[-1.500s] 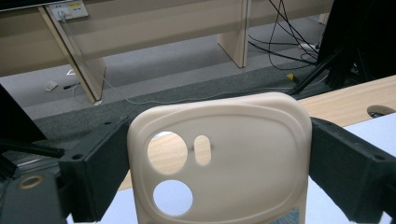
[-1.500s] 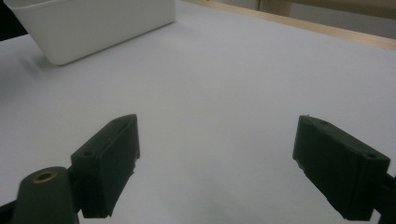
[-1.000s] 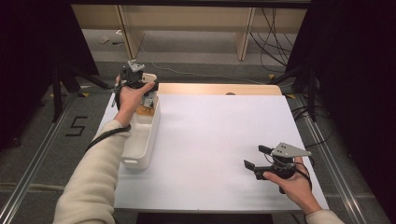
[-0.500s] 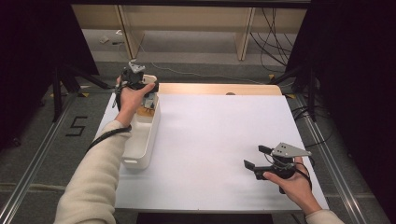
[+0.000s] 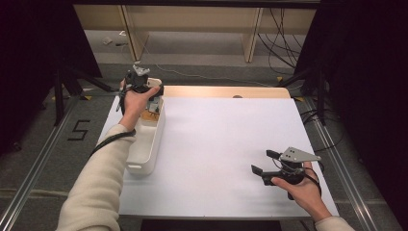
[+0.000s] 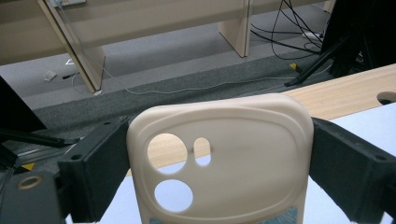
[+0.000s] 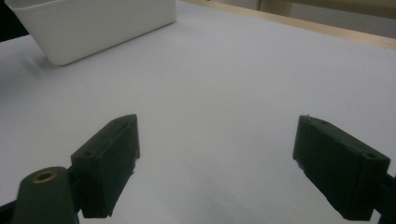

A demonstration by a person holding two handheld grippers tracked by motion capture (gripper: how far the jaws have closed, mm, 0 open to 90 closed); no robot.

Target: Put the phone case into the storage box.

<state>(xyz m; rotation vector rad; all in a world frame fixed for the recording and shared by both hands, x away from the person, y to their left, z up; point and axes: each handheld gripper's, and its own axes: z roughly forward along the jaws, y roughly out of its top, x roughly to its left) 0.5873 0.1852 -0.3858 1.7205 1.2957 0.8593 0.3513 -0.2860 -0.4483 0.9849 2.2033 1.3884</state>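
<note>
A cream phone case with camera cut-outs stands upright between the jaws of my left gripper, which is shut on its two sides. In the high view my left gripper is held over the far end of a long white bin at the table's left side. Something brown lies inside the bin's far end. My right gripper rests low over the white table near the front right, open with nothing between its jaws. The right gripper view has the bin at top left.
A wooden strip runs along the table's far edge. Beyond it lie grey floor, wooden furniture legs and loose cables. Metal rails flank both sides of the table.
</note>
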